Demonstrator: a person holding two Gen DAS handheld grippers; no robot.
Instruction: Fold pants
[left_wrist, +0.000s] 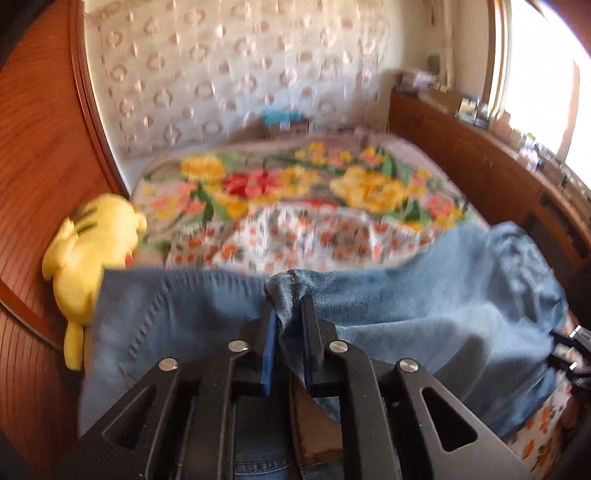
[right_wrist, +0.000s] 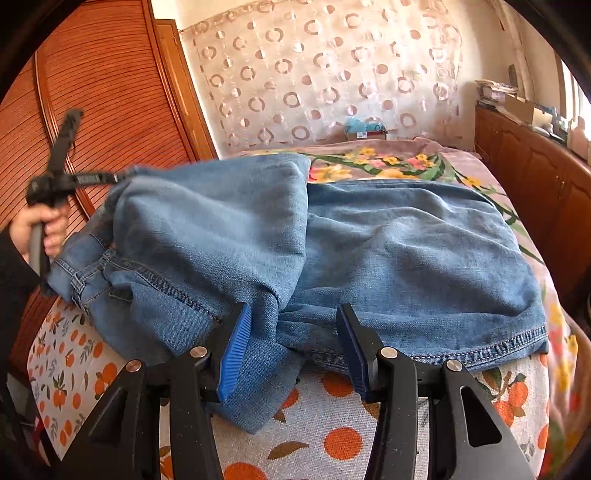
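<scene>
I have the left gripper (left_wrist: 288, 317) clenched on a bunched fold of the jeans (right_wrist: 406, 258) — its blue pads (left_wrist: 269, 354) pinch a seam ridge of denim between them. From the right wrist view that fold shows lifted at the left side, the hand (right_wrist: 40, 229) on the handle, the denim doubled over toward the middle. The right gripper (right_wrist: 291, 343) stands released: its pads (right_wrist: 234, 354) straddle a crumpled hem at the near edge, apart from the cloth on the right side at least.

The jeans lie on the orange-print sheet (right_wrist: 332, 424) of the bed, long axis running left to right across both views, the flat part stretching off to the right. So the lifted fold has to travel rightward along that axis, I judge — the left gripper carries it, the right sits nearer the near hem and could pin it. A yellow plush toy (left_wrist: 88, 254) lies clear, beyond the left end.
</scene>
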